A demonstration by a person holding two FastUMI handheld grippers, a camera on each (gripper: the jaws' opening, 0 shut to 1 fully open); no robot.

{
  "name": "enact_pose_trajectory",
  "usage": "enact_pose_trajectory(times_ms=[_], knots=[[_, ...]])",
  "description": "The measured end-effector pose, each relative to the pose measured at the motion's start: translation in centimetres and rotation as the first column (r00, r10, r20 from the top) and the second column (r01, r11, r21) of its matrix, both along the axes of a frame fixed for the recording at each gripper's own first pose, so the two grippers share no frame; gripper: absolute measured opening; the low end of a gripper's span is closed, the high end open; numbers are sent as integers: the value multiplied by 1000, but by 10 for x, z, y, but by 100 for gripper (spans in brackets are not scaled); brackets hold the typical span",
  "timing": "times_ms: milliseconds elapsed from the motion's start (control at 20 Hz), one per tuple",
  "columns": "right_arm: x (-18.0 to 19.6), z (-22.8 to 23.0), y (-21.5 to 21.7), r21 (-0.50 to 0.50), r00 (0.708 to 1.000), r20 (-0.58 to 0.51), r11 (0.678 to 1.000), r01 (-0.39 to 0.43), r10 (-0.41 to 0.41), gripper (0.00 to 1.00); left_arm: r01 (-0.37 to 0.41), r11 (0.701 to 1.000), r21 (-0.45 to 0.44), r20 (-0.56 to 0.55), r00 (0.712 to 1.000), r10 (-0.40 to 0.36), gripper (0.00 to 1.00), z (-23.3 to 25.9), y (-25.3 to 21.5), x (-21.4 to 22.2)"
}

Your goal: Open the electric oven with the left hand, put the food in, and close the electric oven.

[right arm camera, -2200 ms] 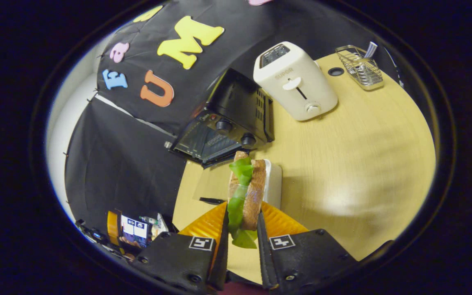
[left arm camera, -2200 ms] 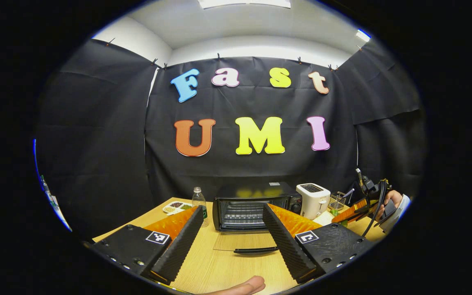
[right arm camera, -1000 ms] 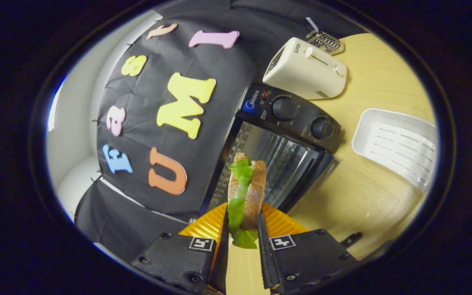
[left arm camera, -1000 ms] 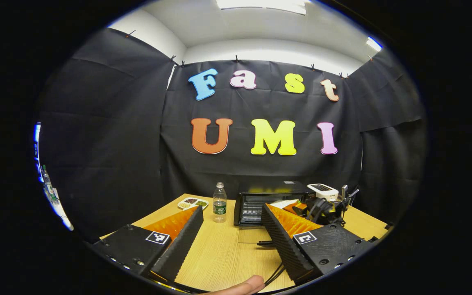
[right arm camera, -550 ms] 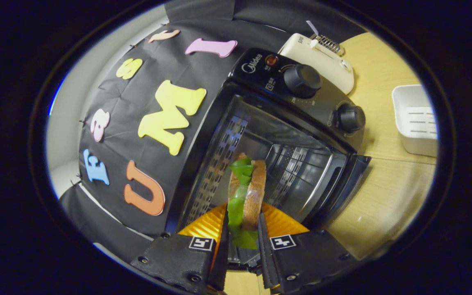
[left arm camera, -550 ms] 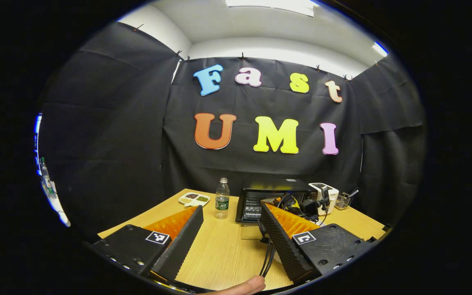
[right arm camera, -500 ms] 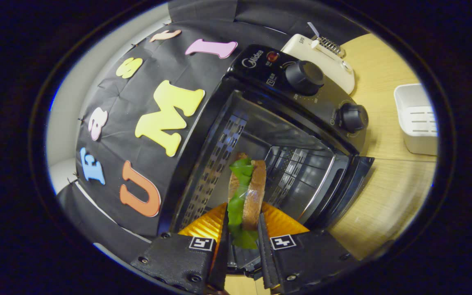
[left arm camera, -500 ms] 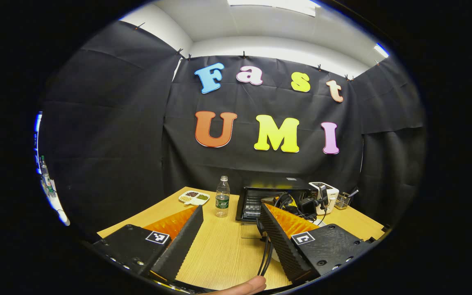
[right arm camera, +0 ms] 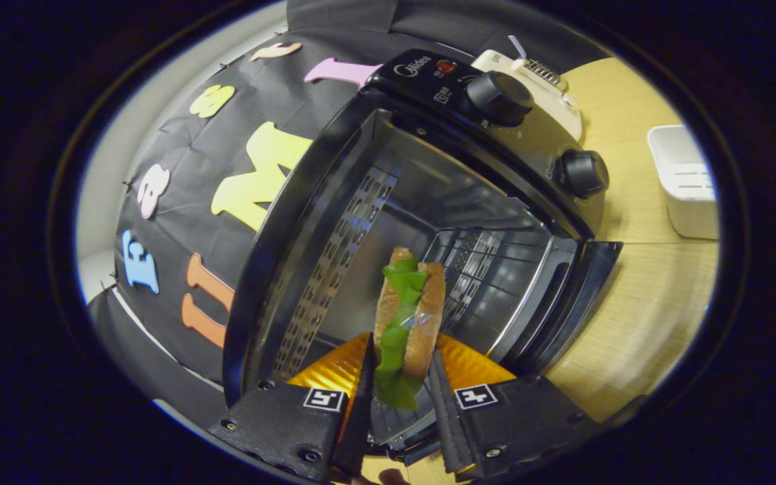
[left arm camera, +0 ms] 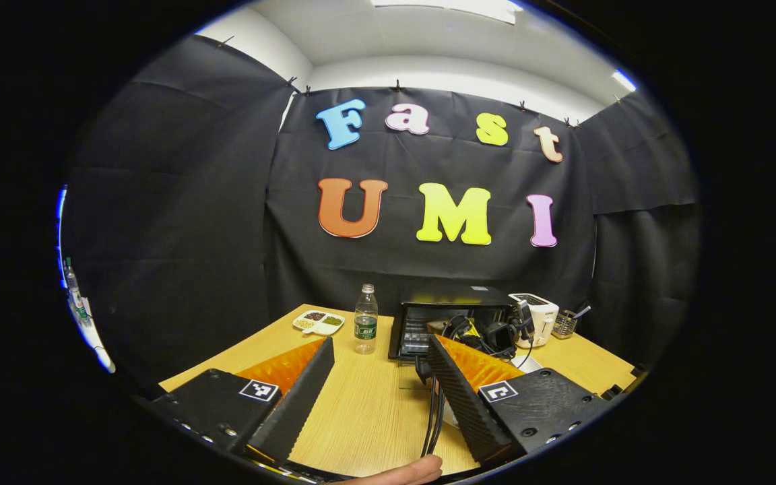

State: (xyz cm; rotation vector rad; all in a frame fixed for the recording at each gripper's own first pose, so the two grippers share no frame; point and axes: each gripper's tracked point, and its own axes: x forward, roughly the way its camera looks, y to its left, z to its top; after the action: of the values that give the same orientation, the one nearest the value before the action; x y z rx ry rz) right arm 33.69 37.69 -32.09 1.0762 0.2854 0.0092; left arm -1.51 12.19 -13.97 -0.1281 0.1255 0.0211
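Right tool [right arm camera: 398, 397]: the sandwich [right arm camera: 407, 322] sits between its two fingers, standing on edge, bread slices facing the fingers, green lettuce between them. Fingers look slightly spread at the base; cannot tell whether both press on the bread. Sandwich long axis runs forward along the fingers, far end pointing into the cavity of the electric oven [right arm camera: 428, 202], door dropped open.

Left tool [left arm camera: 378, 384]: fingers wide apart, nothing between them, held over the counter [left arm camera: 368, 417], well apart from the oven. Water bottle [left arm camera: 364, 328] stands just beside the oven.
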Motion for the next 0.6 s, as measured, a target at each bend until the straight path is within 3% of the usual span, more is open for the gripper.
enact_pose_trajectory(times_ms=[150,200,250,300,350,400,450,500,550,600], knots=[[1,2,4,-139,1000,0,990,-30,30,51,-1,1000,11,-28,1000,2,92,-6,0,0],[1,1,4,-199,999,-2,980,-33,33,46,-5,1000,19,-29,1000,6,92,-6,2,-1],[1,1,3,-261,999,-8,965,-36,35,51,-9,1000,24,-29,1000,9,92,-6,3,-1],[0,2,4,-311,999,-6,950,-38,38,74,-10,1000,26,-30,1000,10,92,-7,3,0],[-2,3,5,-344,999,-17,938,-46,43,63,-10,1000,24,-33,999,11,92,-7,1,-1],[-4,2,7,-377,998,-31,924,-67,59,77,-10,1000,23,-40,999,11,92,-9,2,-1],[-4,1,12,-403,996,-42,911,-94,84,78,-16,1000,23,-45,999,17,92,-10,4,-2],[-5,-2,16,-428,991,-71,894,-132,112,67,-26,999,23,-42,999,27,92,-9,7,-4],[-6,-6,18,-461,987,-92,873,-158,130,67,-34,999,23,-38,999,35,92,-7,10,-4],[-5,-10,19,-507,981,-128,840,-193,148,82,-39,999,22,-39,998,40,92,-8,12,-5]])
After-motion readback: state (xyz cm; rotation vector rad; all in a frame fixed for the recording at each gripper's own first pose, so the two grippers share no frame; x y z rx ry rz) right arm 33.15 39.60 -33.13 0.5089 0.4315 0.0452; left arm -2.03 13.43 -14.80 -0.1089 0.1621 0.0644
